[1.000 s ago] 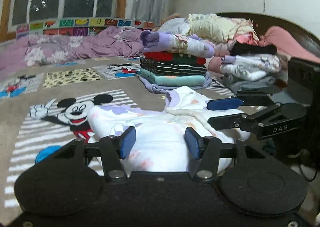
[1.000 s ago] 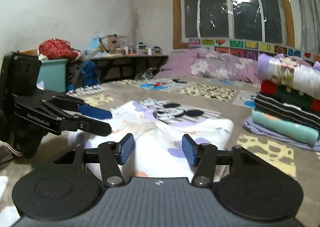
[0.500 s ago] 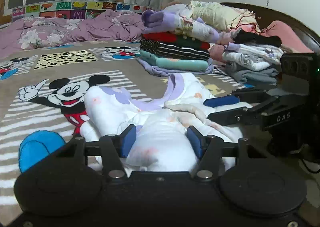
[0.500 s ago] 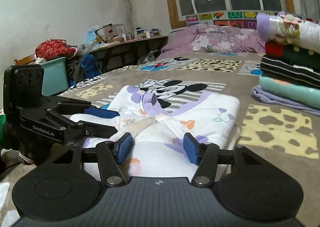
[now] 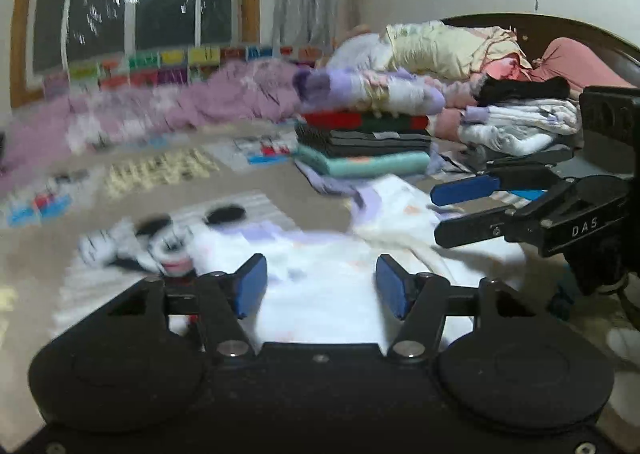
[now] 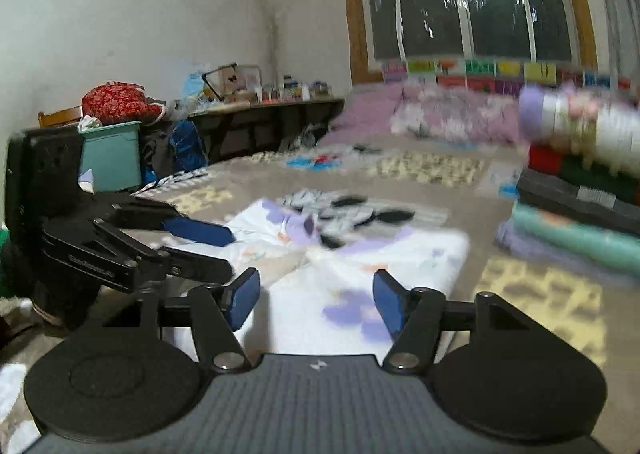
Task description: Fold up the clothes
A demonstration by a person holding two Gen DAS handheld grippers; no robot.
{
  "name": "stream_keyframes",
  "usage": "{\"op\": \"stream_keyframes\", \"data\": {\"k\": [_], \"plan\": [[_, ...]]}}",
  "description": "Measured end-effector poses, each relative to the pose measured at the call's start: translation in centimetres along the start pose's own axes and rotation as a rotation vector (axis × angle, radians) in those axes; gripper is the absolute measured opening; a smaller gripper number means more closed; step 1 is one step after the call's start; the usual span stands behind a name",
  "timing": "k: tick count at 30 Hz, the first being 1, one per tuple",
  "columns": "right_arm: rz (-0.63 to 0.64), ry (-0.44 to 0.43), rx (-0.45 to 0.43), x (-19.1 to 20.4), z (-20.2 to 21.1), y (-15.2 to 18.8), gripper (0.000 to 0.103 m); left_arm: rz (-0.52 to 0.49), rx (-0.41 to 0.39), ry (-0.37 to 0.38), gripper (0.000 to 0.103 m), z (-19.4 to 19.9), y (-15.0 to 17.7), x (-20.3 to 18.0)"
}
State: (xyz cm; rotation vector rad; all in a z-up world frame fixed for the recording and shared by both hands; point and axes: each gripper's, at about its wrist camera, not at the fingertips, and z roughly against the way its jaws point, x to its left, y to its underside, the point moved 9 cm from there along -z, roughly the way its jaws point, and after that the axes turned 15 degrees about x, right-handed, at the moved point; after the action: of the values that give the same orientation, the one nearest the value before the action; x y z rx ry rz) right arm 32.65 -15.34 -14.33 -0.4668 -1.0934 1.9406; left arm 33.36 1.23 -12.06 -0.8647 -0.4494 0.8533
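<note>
A white garment with purple trim and flower print lies partly folded on the Mickey Mouse bedspread; it also shows in the right wrist view. My left gripper is open and empty just above its near edge. My right gripper is open and empty above the garment's other side. In the left wrist view the right gripper hangs open at the garment's right end. In the right wrist view the left gripper hangs open at its left end. Both views are blurred.
A stack of folded clothes stands on the bed behind the garment, also in the right wrist view. More piled laundry lies by the dark headboard. A purple quilt lies under the window. A teal bin and cluttered desk stand beside the bed.
Both grippers have lifted and tipped up away from the garment, so more of the room shows. The garment lies lower and flatter. Both grippers stay open.
</note>
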Motion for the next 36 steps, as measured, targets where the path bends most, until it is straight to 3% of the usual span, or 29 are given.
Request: {"op": "stream_keyframes", "data": {"k": [4, 6, 10, 16, 21, 24, 26, 30, 36], "plan": [[0.037, 0.039, -0.007, -1.2, -1.2, -1.3, 0.066, -0.005, -0.023, -0.024, 0.061, -0.9, -0.8, 0.8], [0.037, 0.040, 0.023, -1.8, -2.5, -1.2, 0.068, 0.012, 0.020, -0.016, 0.061, -2.2, 0.0, 1.3], [-0.064, -0.020, 0.122, -3.4, -5.4, 0.9, 0.070, 0.068, 0.100, 0.008, 0.063, -4.6, 1.7, 2.3], [-0.121, -0.074, 0.150, -4.1, -6.5, 1.7, 0.071, 0.081, 0.123, 0.017, 0.065, -5.6, 2.1, 2.4], [-0.123, -0.064, 0.134, -3.9, -6.0, 1.5, 0.071, 0.082, 0.090, 0.021, 0.065, -4.7, 1.9, 2.3], [-0.159, -0.053, 0.071, -3.9, -4.0, 0.7, 0.071, 0.108, 0.007, 0.002, 0.067, -2.5, 0.8, 2.0], [-0.195, -0.043, 0.039, -3.9, -2.4, 0.5, 0.076, 0.157, -0.031, -0.006, 0.069, -1.3, 0.2, 2.1], [-0.330, -0.050, 0.018, -4.7, 0.2, 1.2, 0.084, 0.368, -0.076, 0.039, 0.074, 0.9, 0.7, 3.3], [-0.709, -0.176, 0.049, -7.1, 0.4, 4.5, 0.087, 0.608, 0.011, 0.071, 0.076, 2.5, 3.4, 3.9]]}}
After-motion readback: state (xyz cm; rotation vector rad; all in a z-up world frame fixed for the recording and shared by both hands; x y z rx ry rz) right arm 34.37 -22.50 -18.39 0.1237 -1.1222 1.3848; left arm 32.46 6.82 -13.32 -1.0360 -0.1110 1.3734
